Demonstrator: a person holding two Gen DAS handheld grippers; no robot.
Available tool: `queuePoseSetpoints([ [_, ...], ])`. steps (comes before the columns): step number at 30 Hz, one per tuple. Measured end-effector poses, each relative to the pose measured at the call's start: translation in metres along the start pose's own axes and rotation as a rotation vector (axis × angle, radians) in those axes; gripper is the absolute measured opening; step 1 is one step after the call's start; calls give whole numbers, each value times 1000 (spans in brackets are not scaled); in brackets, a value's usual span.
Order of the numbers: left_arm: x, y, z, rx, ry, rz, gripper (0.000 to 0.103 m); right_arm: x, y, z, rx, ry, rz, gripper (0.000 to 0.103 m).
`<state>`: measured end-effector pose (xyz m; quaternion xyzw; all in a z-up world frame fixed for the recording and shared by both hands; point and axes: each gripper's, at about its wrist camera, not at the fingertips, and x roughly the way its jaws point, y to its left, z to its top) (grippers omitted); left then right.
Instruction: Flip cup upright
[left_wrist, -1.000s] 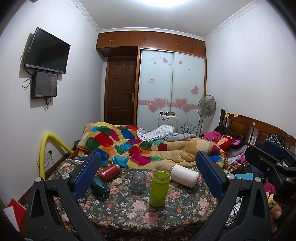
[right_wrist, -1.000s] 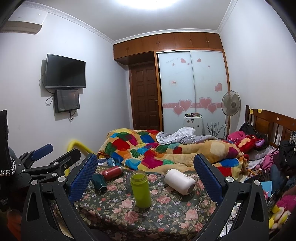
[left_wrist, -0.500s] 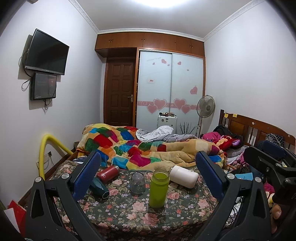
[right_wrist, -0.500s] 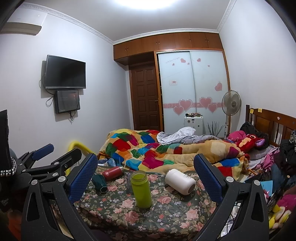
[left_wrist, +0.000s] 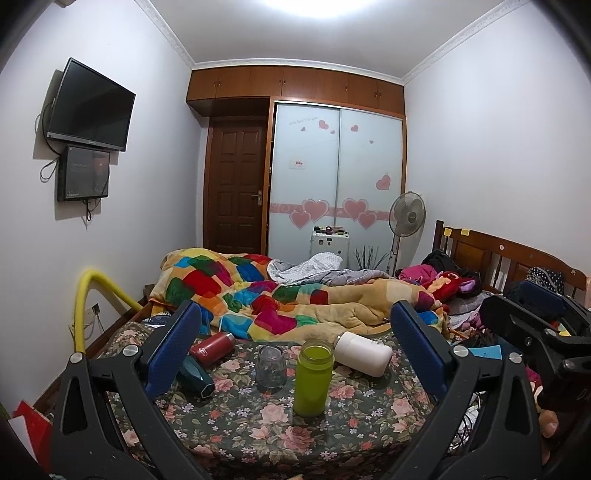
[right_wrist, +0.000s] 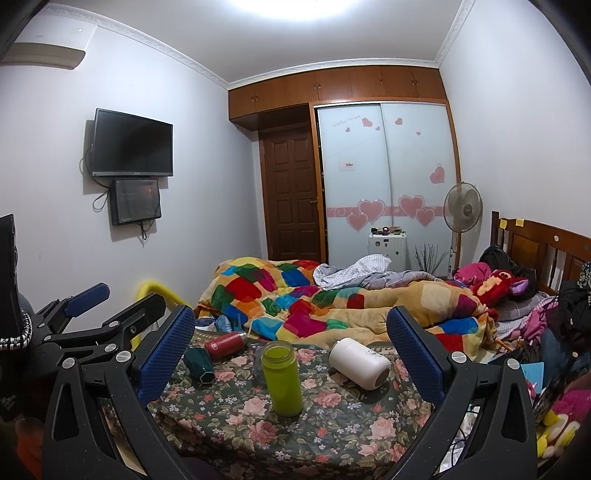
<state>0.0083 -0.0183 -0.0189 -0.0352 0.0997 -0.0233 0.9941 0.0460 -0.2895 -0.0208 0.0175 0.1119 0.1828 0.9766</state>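
On a table with a floral cloth (left_wrist: 258, 424) lie several cups. A white cup (left_wrist: 364, 353) (right_wrist: 360, 363) lies on its side at the back right. A red bottle (left_wrist: 212, 344) (right_wrist: 225, 344) and a dark green cup (left_wrist: 195, 374) (right_wrist: 199, 364) lie on their sides at the left. A clear glass (left_wrist: 271, 365) stands mouth down in the middle, mostly hidden behind the green bottle in the right wrist view. A green bottle (left_wrist: 313, 376) (right_wrist: 282, 376) stands upright. My left gripper (left_wrist: 295, 350) and right gripper (right_wrist: 291, 350) are open and empty, held back from the table.
A bed with a patchwork quilt (left_wrist: 280, 295) lies right behind the table. A yellow padded rail (left_wrist: 86, 295) stands at the left. The other gripper shows at each view's edge, at the right (left_wrist: 532, 325) and at the left (right_wrist: 92, 314). Clutter (right_wrist: 554, 350) fills the right side.
Both views have shifted only slightly. Nothing on the table has moved, and both grippers stay open.
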Motion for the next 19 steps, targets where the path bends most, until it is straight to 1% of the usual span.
queuePoseSetpoints([
  [11,1,2,-2,-9,8,-11,103,1,4,0,-4,5,-3,103],
  [19,6,11,-7,-23,20,-14,103,10,9,-1,-10,30,-9,103],
])
